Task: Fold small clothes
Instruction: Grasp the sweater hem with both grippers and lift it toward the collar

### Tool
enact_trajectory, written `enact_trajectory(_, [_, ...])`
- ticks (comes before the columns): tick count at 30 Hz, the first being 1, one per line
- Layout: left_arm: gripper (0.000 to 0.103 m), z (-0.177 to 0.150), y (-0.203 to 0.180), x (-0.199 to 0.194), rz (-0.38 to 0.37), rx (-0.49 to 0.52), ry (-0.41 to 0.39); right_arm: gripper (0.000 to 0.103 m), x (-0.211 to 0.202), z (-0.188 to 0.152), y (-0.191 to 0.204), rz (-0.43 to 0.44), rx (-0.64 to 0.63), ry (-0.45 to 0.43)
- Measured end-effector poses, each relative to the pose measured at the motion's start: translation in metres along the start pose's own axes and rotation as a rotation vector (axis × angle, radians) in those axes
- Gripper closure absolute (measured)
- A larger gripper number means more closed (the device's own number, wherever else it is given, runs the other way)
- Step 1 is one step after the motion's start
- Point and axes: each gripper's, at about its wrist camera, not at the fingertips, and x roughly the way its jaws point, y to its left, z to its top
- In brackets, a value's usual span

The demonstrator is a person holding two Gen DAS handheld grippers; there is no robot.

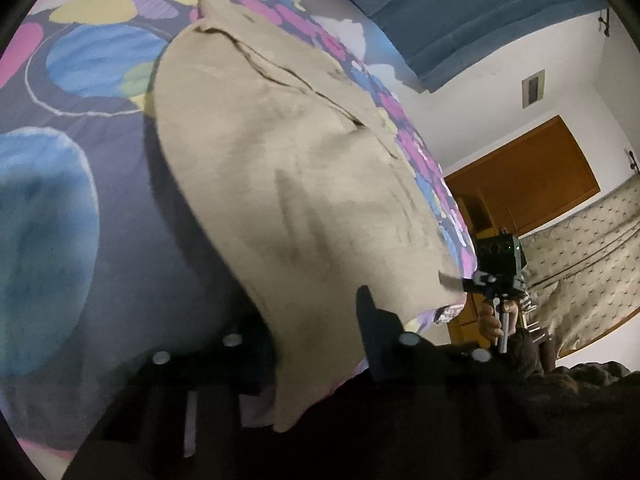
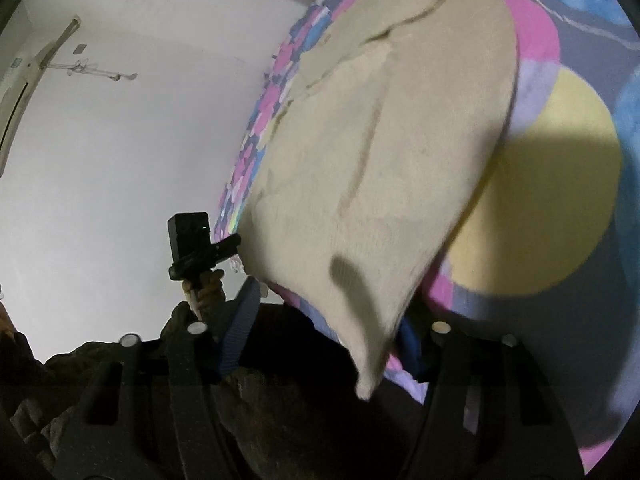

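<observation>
A beige garment [image 1: 280, 168] lies spread on a bedsheet with coloured circles [image 1: 80, 208]; it also shows in the right wrist view [image 2: 380, 152]. My left gripper [image 1: 316, 344] has the garment's near corner hanging between its dark fingers [image 1: 376, 332], which stand apart. In the right wrist view my right gripper [image 2: 328, 332] also has a corner of the garment drooping between its blue-padded fingers [image 2: 240, 320], which stand wide apart. Each gripper shows in the other's view, at the garment's opposite corner: the right one [image 1: 460, 282] and the left one [image 2: 236, 242].
The bedsheet [image 2: 560, 200] fills the surface under the garment. A white wall [image 2: 120, 140], an orange-brown door [image 1: 528, 176], blue curtain [image 1: 460, 12] and a patterned cloth [image 1: 580, 248] lie beyond the bed edge.
</observation>
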Motion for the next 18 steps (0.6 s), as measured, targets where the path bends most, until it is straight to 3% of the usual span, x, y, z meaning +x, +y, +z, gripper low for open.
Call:
enact_trajectory(3, [0.068, 0.000, -0.007, 0.000, 0.021, 0.041, 0.018, 0.065, 0.000, -0.004, -0.004, -0.022, 0.011, 0.017])
enact_trajectory(6, [0.068, 0.000, -0.020, 0.004, 0.063, 0.116, 0.045, 0.089, -0.001, -0.004, -0.007, -0.067, 0.013, 0.023])
enact_trajectory(7, [0.081, -0.002, -0.024, 0.006, 0.073, 0.135, 0.053, 0.097, -0.001, -0.004, -0.008, -0.076, 0.014, 0.020])
enact_trajectory(8, [0.098, -0.002, -0.027, 0.008, 0.082, 0.141, 0.063, 0.098, -0.001, -0.004, -0.010, -0.074, 0.019, 0.013])
enact_trajectory(12, [0.098, 0.002, -0.033, -0.002, 0.086, 0.144, 0.003, 0.098, -0.017, 0.003, -0.003, -0.001, 0.020, -0.065])
enact_trajectory(18, [0.098, 0.048, -0.046, -0.038, -0.039, 0.133, -0.146, 0.099, -0.049, 0.044, 0.020, 0.129, -0.022, -0.201])
